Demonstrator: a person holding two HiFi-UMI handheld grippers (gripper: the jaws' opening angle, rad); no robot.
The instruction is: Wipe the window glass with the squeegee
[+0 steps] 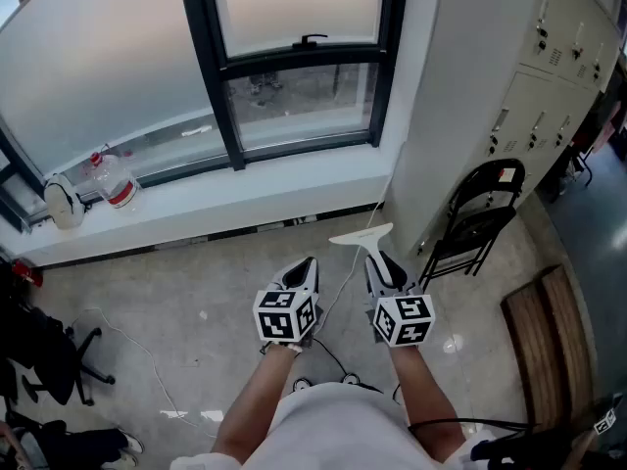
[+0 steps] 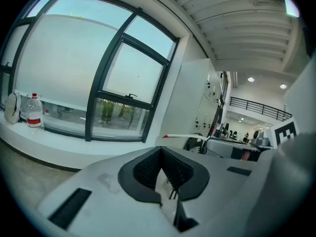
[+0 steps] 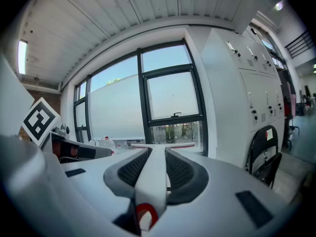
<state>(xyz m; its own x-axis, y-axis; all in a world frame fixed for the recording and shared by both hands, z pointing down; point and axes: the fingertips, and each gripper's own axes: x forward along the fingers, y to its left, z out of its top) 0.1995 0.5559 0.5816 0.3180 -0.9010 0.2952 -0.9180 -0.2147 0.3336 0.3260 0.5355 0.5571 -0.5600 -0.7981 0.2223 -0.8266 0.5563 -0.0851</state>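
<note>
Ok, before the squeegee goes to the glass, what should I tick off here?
1. Squeegee gripped: ok, the right gripper is shut on its handle.
2. Left gripper free: ok, jaws together, nothing between them.
3. Blade on the glass: not ok, it hangs over the floor, short of the sill.
4. Sill below that pane: ok, the bottle stands far to the left.
5. Glass wet or dirty: cannot tell.
</note>
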